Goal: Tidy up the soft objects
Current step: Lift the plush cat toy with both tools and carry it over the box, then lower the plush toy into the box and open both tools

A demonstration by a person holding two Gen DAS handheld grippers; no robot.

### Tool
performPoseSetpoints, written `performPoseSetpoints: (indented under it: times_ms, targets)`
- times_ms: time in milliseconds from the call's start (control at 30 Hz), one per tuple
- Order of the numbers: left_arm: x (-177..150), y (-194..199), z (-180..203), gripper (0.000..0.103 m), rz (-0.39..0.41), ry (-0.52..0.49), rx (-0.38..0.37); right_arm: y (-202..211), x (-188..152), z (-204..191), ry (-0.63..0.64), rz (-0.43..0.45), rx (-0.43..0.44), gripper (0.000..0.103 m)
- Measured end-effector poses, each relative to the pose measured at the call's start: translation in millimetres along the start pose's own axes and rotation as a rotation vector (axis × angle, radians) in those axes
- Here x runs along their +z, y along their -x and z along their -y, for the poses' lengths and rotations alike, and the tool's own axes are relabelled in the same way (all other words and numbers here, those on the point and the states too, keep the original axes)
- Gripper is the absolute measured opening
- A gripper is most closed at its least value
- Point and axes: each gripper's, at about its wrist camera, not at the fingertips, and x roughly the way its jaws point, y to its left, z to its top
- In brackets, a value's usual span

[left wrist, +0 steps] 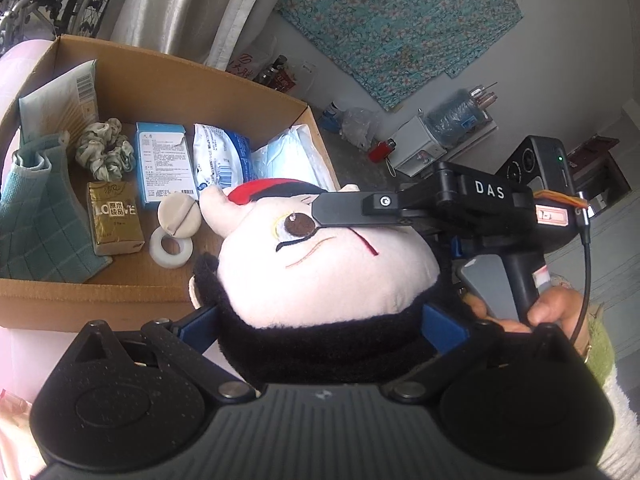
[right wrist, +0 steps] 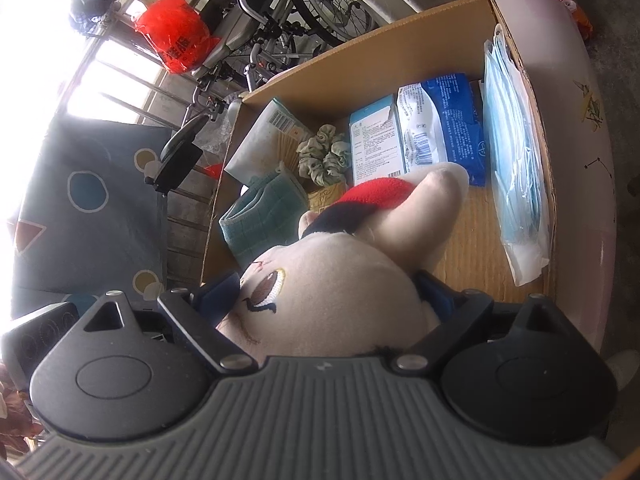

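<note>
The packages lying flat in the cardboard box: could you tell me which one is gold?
The small gold tissue pack, beside the teal cloth. The light blue box and white-and-blue pouch behind it are not gold.

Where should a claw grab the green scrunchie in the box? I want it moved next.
Pinch one side of the scrunchie's ruffled ring, coming straight down from above. It lies flat on the box floor, with the towel, the gold packet and a blue carton close around it, so a sideways approach looks blocked.
</note>
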Motion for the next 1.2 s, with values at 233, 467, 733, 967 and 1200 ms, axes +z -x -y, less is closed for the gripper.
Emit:
performPoseSetpoints:
  times_ms: [233, 467, 733, 967, 1200]
  targets:
    - [20.7, -2.0, 11.8, 0.103, 0.07, -0.041, 0.009, 17.1, 22.3, -4.0, 0.041, 0.097, 0.029, 0.091]
    - [52.9, -31.3, 0.1, 0.103, 0.147, -0.024, 0.005, 8.1, 71.8, 7.5, 0.102, 0.136, -0.001, 0.091]
    - [59.5, -87.2, -25.2, 0.103, 0.05, 0.07, 0.015, -34.9, 88.6, 23.8, 0.225, 0.081, -0.165, 0.088]
    - [48.6, -102.0, -37.9, 0.103, -0.023, 0.117, -0.008, -74.5, 65.0, 12.7, 0.381, -0.039, -0.38, 0.082]
    - [38.4, -78.7, -36.3, 0.103, 0.008, 0.091, -0.003, -77.1, 58.1, 4.1, 0.342, -0.056, -0.391, 0.082]
